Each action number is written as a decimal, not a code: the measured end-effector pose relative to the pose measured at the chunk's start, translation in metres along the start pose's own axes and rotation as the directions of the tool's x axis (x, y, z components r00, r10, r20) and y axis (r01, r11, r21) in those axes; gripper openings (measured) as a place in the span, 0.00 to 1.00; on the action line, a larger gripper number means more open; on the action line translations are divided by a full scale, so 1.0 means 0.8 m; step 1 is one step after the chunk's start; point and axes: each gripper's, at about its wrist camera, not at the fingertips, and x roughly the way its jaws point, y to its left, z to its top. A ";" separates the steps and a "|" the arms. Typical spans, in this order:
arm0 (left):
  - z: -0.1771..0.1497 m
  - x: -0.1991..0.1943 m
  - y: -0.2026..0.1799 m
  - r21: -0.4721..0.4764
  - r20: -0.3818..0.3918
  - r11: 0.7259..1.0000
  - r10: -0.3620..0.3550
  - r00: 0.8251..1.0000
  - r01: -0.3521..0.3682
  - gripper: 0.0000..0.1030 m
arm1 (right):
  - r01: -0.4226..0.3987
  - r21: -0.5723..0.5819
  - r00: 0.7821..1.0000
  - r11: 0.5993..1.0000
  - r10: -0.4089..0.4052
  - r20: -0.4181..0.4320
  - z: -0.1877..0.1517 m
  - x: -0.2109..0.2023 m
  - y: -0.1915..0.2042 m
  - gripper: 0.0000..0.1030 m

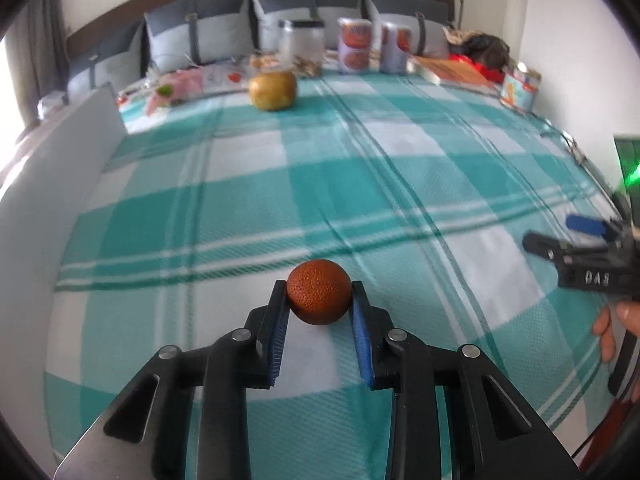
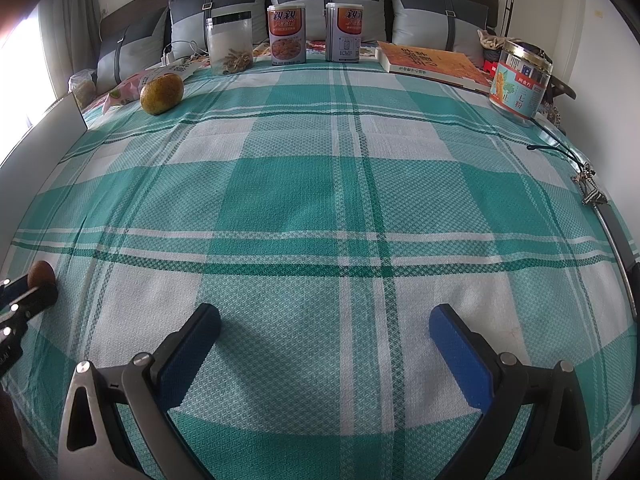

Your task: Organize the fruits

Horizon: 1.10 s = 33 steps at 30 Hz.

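Observation:
My left gripper (image 1: 319,294) is shut on a small dark orange fruit (image 1: 319,291), held just above the green plaid bedcover (image 1: 360,168). The same orange fruit shows at the far left of the right wrist view (image 2: 41,272), between the left gripper's fingers. A larger yellow-green fruit (image 1: 273,90) lies at the far left of the bed, also in the right wrist view (image 2: 161,93). My right gripper (image 2: 325,320) is open and empty, low over the near part of the bed; it shows at the right edge of the left wrist view (image 1: 556,236).
Along the headboard stand a clear jar (image 2: 229,42), two printed cans (image 2: 286,34) (image 2: 343,32), an orange book (image 2: 434,62) and a labelled jar (image 2: 520,82). Snack packets (image 2: 132,86) lie by the yellow-green fruit. A white panel (image 1: 52,168) borders the left side. Keys (image 2: 588,188) lie at the right edge.

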 end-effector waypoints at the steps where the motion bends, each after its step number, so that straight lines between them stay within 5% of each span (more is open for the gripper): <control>1: 0.005 0.000 0.011 -0.024 0.005 1.000 0.009 1.000 -0.008 0.29 | 0.000 0.000 1.000 1.000 0.000 0.000 0.000 0.000 0.000 1.00; 7: 0.019 0.016 0.075 -0.128 -0.001 0.988 0.085 0.996 -0.085 0.29 | 0.000 0.000 1.000 1.000 0.000 0.000 0.000 0.000 0.000 1.00; 13: 0.010 0.034 0.101 -0.127 -0.028 0.985 0.111 0.993 -0.114 0.33 | 0.000 0.000 1.000 1.000 0.000 0.000 0.000 0.000 0.000 1.00; 15: 0.010 0.035 0.102 -0.128 -0.037 0.984 0.122 0.992 -0.126 0.51 | 0.000 0.000 1.000 1.000 0.000 0.000 0.000 0.000 0.000 1.00; 16: 0.010 0.036 0.102 -0.127 -0.044 0.981 0.141 0.989 -0.146 0.74 | 0.000 0.000 1.000 1.000 0.000 0.000 0.000 0.000 0.000 1.00; 17: 0.009 0.039 0.103 -0.130 -0.061 0.975 0.174 0.983 -0.181 0.87 | 0.000 0.000 1.000 1.000 0.000 0.000 0.000 0.000 0.000 1.00; 33: 0.005 0.044 0.114 -0.182 -0.085 0.968 0.159 0.984 -0.173 0.92 | -0.001 0.003 1.000 1.000 0.001 -0.003 -0.001 0.001 0.003 1.00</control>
